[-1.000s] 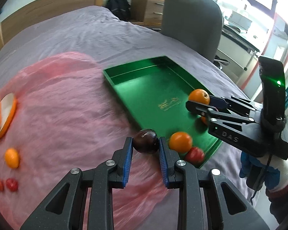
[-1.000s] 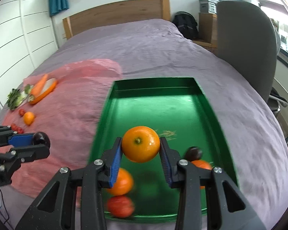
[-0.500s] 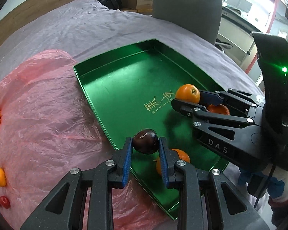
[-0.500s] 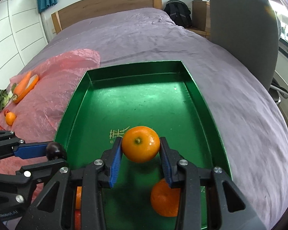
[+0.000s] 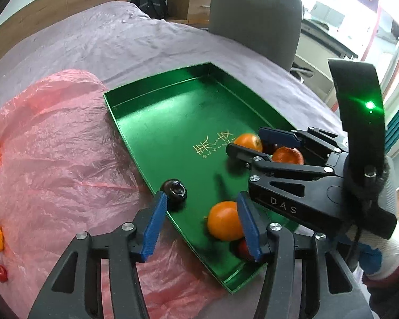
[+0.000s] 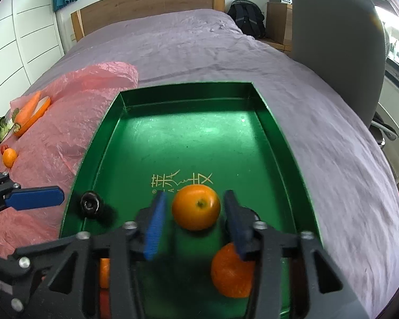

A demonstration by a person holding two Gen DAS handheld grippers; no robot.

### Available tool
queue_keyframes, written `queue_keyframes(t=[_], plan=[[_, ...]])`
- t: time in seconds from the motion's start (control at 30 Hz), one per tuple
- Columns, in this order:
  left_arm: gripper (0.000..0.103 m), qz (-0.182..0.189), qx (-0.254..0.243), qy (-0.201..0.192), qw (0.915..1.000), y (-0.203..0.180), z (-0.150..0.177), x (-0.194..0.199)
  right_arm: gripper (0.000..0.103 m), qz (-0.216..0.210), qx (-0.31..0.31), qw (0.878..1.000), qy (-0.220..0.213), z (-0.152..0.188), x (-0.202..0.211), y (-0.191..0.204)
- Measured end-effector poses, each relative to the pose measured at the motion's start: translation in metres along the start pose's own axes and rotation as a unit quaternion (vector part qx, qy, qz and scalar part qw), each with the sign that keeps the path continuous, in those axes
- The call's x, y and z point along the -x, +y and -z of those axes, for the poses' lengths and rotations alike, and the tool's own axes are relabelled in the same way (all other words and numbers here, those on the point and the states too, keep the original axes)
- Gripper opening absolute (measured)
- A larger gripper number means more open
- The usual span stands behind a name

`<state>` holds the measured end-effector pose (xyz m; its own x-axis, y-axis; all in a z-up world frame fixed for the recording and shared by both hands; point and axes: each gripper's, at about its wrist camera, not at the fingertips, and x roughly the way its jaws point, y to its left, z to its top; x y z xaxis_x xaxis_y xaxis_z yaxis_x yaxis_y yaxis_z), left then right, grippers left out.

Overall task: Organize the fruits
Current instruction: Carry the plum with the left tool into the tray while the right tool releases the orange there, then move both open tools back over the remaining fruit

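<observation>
Both grippers, left (image 5: 202, 222) and right (image 6: 192, 219), spread over the green tray (image 6: 268, 122). Only the right view shows the carrot (image 6: 26, 106) upper left; the plum (image 5: 174, 190) lies free.

A bedroom: a bed (image 6: 199, 47) with purple cover and wooden headboard (image 6: 149, 5), a grey chair (image 6: 337, 40), backpack (image 6: 246, 17), and wooden drawers (image 5: 192, 0).

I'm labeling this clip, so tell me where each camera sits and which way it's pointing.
Left wrist: on the open left gripper, looking along its fingers at the green tray; the right gripper and gloved hand show.
Right wrist: on the open right gripper, facing the headboard; a left fingertip shows.
Shared: tray, dark plum.
</observation>
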<state>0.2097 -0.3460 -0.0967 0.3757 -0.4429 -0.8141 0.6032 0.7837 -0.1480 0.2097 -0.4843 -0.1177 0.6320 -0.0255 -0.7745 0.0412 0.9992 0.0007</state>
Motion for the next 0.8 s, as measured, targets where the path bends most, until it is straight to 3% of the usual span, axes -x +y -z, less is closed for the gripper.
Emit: queue_keyframes(t=[0.33,0.47,0.8], plan=[[0.049,-0.015,0.016,-0.034,0.9992,0.021,0.027,0.049,0.097,0.004,0.001,1.000,-0.016,0.001,0.030,0.011],[0.049,-0.022,0.021,-0.028,0.9991,0.034,0.043,0.069,0.098,-0.003,-0.005,1.000,-0.025,0.006,0.047,0.020],[0.049,-0.054,0.055,-0.045,0.9961,0.068,0.084,0.127,0.102,-0.025,0.008,0.999,-0.040,0.023,0.091,0.067]])
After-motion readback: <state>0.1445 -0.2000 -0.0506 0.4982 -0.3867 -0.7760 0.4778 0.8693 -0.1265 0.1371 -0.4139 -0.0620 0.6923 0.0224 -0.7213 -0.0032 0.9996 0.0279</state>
